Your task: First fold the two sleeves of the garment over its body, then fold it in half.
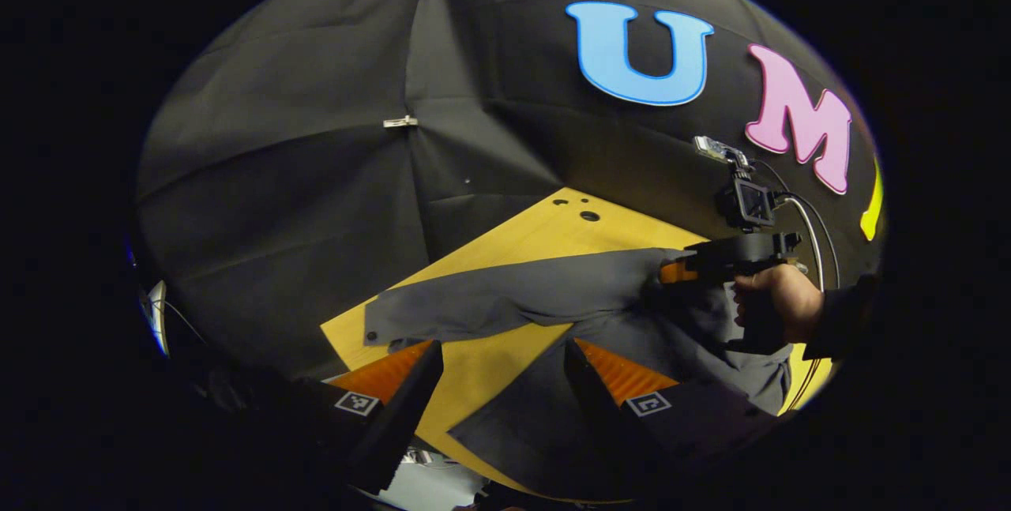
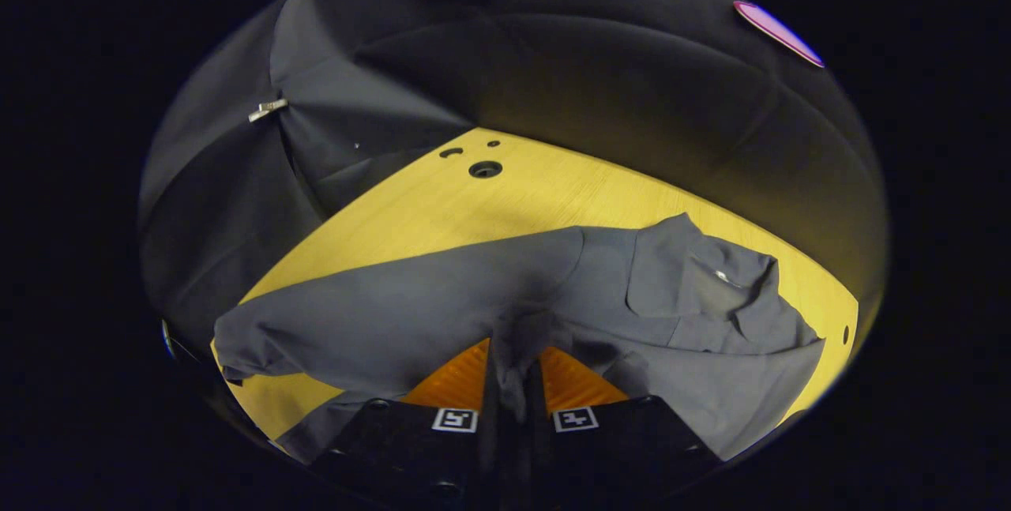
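Observation:
A dark grey long-sleeved garment (image 1: 505, 298) lies on the yellow wooden table (image 1: 545, 238). One sleeve stretches to the left, with its cuff near the table's edge. In the left gripper view my left gripper (image 1: 501, 385) is open, hovering over bare table and the garment's lower part. In that view, farther right, a hand (image 1: 778, 302) holds my right gripper (image 1: 671, 270) at the sleeve's shoulder end. In the right gripper view my right gripper (image 2: 513, 373) is shut on a raised fold of the garment (image 2: 395, 313), with cloth pinched between both fingers. The collar (image 2: 711, 282) lies to the right.
Black cloth walls close in the table's far sides. Small round holes (image 2: 484, 169) mark the table's far corner. The table (image 2: 553, 195) is bare wood beyond the garment. Its near edge drops off just below my left gripper's fingers.

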`<state>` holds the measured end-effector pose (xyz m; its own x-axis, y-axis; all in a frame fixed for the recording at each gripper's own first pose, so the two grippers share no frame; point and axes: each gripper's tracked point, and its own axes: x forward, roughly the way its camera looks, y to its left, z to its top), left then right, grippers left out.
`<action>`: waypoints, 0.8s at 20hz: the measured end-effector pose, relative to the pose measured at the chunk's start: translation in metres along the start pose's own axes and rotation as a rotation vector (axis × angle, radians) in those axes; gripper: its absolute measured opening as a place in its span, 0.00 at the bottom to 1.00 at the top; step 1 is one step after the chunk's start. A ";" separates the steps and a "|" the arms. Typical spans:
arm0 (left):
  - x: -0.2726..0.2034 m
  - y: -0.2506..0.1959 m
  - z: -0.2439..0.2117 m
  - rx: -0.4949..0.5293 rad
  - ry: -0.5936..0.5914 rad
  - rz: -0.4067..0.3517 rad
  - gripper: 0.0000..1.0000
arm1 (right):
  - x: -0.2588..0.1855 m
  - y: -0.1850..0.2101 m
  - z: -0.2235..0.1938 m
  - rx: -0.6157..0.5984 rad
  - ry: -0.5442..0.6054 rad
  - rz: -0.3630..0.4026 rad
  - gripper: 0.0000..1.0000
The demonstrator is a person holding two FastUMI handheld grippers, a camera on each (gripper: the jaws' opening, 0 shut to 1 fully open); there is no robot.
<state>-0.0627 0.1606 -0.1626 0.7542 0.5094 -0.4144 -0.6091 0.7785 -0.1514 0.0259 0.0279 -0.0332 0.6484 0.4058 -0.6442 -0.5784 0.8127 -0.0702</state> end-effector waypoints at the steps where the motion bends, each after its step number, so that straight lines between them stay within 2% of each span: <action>1: 0.002 0.005 -0.003 -0.003 0.003 0.009 0.98 | 0.002 0.003 -0.003 0.004 0.009 0.001 0.25; 3: 0.006 0.021 -0.003 -0.023 0.004 0.038 0.94 | -0.004 0.005 -0.005 0.006 0.014 0.007 0.58; 5: 0.015 0.040 -0.001 -0.054 0.000 0.072 0.97 | -0.014 0.004 -0.008 -0.002 0.012 0.009 0.66; 6: 0.020 0.051 0.001 -0.056 -0.002 0.097 1.00 | -0.020 0.000 -0.011 -0.004 0.008 -0.005 0.67; 7: 0.026 0.065 0.001 -0.049 -0.005 0.133 0.98 | -0.027 -0.003 -0.012 0.004 0.001 -0.012 0.88; 9: 0.043 0.085 0.006 -0.054 -0.010 0.162 0.98 | -0.043 -0.011 -0.018 0.034 -0.004 -0.028 1.00; 13: 0.081 0.111 0.004 -0.113 0.000 0.177 0.98 | -0.083 -0.046 -0.024 0.061 -0.035 -0.111 0.99; 16: 0.115 0.127 -0.002 -0.114 0.019 0.185 0.97 | -0.114 -0.068 -0.028 0.084 -0.060 -0.151 0.99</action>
<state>-0.0538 0.3168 -0.2314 0.6226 0.6321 -0.4612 -0.7614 0.6253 -0.1708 -0.0222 -0.0857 0.0237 0.7548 0.2985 -0.5841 -0.4300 0.8976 -0.0970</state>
